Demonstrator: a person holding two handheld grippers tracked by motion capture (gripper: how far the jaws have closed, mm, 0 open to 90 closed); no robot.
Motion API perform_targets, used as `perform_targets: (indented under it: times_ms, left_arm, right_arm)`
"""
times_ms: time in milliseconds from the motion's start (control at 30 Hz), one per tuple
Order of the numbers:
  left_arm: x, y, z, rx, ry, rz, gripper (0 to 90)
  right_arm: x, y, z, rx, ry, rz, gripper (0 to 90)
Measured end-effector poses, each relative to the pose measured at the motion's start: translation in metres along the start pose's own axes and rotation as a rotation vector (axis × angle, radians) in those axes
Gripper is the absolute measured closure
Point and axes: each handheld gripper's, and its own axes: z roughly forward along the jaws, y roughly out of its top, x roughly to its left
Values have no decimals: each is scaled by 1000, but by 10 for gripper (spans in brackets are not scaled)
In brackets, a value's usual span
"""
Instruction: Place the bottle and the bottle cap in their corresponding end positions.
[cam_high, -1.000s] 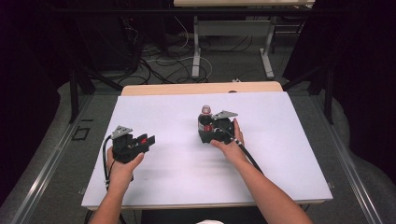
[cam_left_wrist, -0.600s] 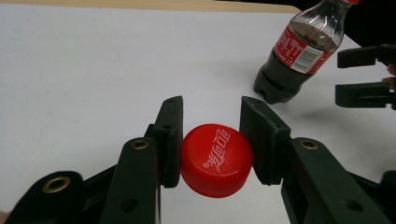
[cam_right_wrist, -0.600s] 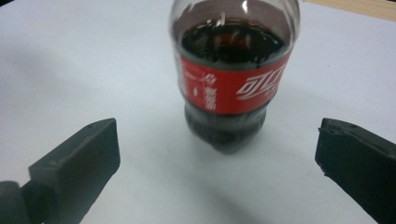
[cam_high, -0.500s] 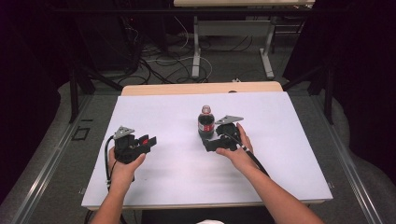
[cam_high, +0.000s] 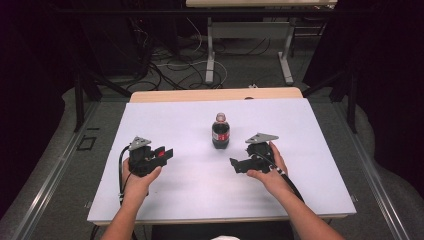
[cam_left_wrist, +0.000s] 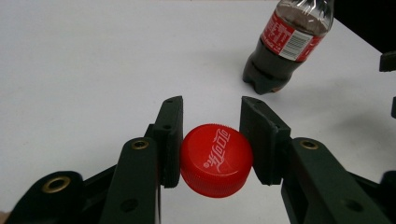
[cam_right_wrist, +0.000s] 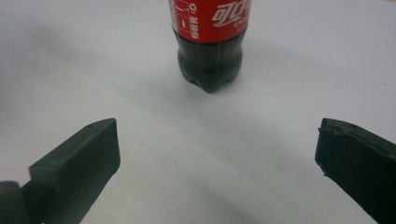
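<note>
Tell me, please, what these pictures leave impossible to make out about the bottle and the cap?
- Bottle neck and mouth: cut off by the top edge in both gripper views.
- Bottle mouth in the high view: too small to tell how it looks.
- Cap underside: hidden, facing away in the left tool view.
- Label small print: blurred.

Overhead and both close tool views share the bottle (cam_high: 221, 132).

- The right claw (cam_right_wrist: 217, 163) stands wide open, with one dark jaw low at the left and the other at the right edge.
- A cola bottle (cam_right_wrist: 209, 44) with a red label stands upright on the white tabletop (cam_right_wrist: 70, 60), ahead of the jaws and apart from both.
</note>
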Motion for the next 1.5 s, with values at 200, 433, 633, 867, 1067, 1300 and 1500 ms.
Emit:
perform_targets:
  times_ms: [200,433,633,867,1067,1300,1500]
  left_arm:
    - [-9,1,6,27,-15,49,613]
    - [-28,0,19,57,-68,84,613]
    - [-52,-3,39,77,-98,141,613]
    - [-82,-8,62,121,-156,191,613]
    - [-98,-13,83,140,-190,208,613]
    - [-108,-23,102,155,-207,234,613]
    - [-113,-35,110,182,-225,235,613]
  right_arm:
    - [-6,-13,-19,-8,-25,5,0]
    - [-8,-23,-32,-17,-29,11,0]
    - [-10,-33,-37,-25,-37,17,0]
    - [-11,-40,-36,-27,-35,20,0]
    - [-15,-45,-37,-35,-44,26,0]
    - [-21,-51,-41,-38,-54,53,0]
    - [-23,-55,-41,-35,-49,54,0]
